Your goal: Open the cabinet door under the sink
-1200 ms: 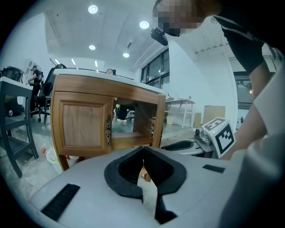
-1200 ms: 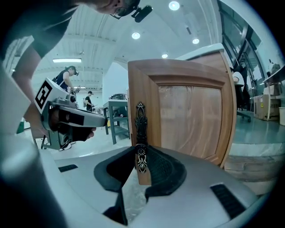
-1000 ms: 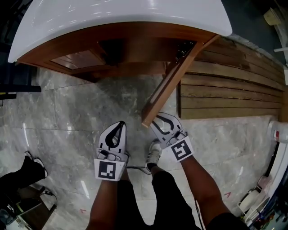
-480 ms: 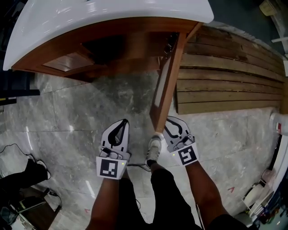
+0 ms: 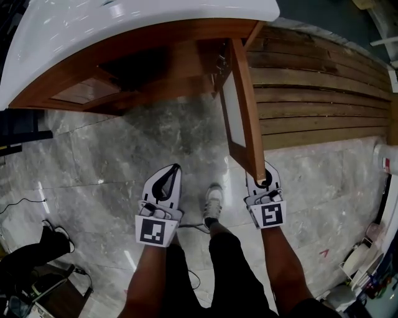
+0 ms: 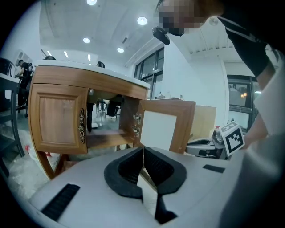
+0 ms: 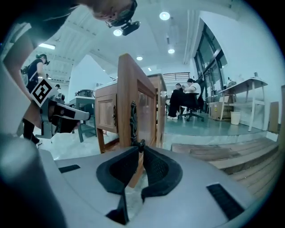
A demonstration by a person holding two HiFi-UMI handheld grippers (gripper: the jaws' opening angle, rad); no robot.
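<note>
The wooden cabinet stands under the white sink top. Its right door is swung wide open and juts out toward me. My right gripper is at the door's free edge. In the right gripper view its jaws have just been closing, and the gripper pinches the lower end of the dark ornate door handle. My left gripper hangs over the marble floor left of the door, shut with nothing in it. The left door stays closed.
Wooden decking lies right of the cabinet. My shoe is on the floor between the grippers. Dark gear sits at the lower left and clutter at the lower right. People sit at desks in the background.
The right door has swung further open, from slanting left to pointing straight out. My right gripper moved right and back with its free edge. The left gripper hardly shifted.
</note>
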